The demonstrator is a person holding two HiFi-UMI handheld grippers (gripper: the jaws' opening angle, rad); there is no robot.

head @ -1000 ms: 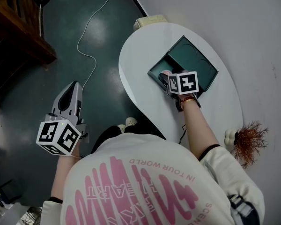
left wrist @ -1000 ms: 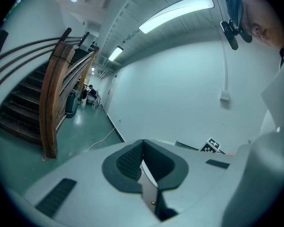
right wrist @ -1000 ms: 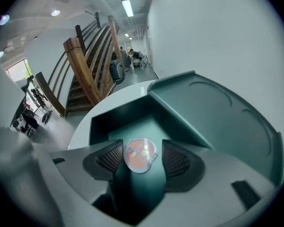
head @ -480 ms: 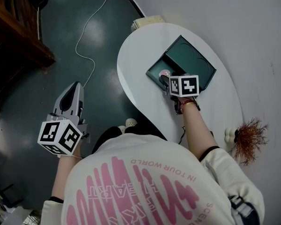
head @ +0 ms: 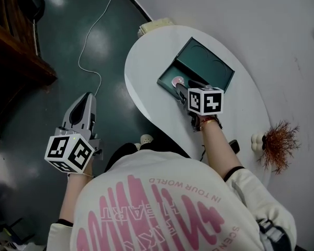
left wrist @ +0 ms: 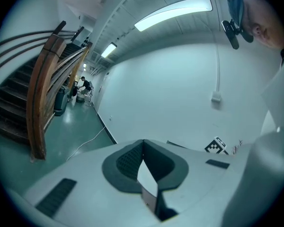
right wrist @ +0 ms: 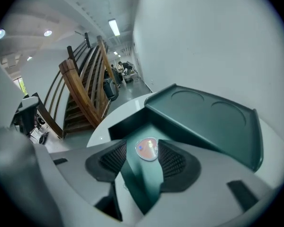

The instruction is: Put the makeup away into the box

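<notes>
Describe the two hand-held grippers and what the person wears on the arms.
The left hand-held gripper and right hand-held gripper have pale grey plastic bodies tapering to two jaws lined with dark ribbed pads. Each carries a white cube printed with black square markers. The person wears a white sweatshirt with pink lettering and dark cuffs.

— What is the person wearing?
— A cream sweatshirt (head: 162, 203) with large pink lettering across the back and dark trim at the cuffs. There is a reddish band (head: 208, 120) at the right wrist.
— And the tools?
— The left gripper (head: 85, 95) and right gripper (head: 181, 89) have pale grey shells, black ribbed pads (right wrist: 173, 162) and dark rectangular insets. Each carries a white cube (head: 68, 153) printed with black square markers.
</notes>
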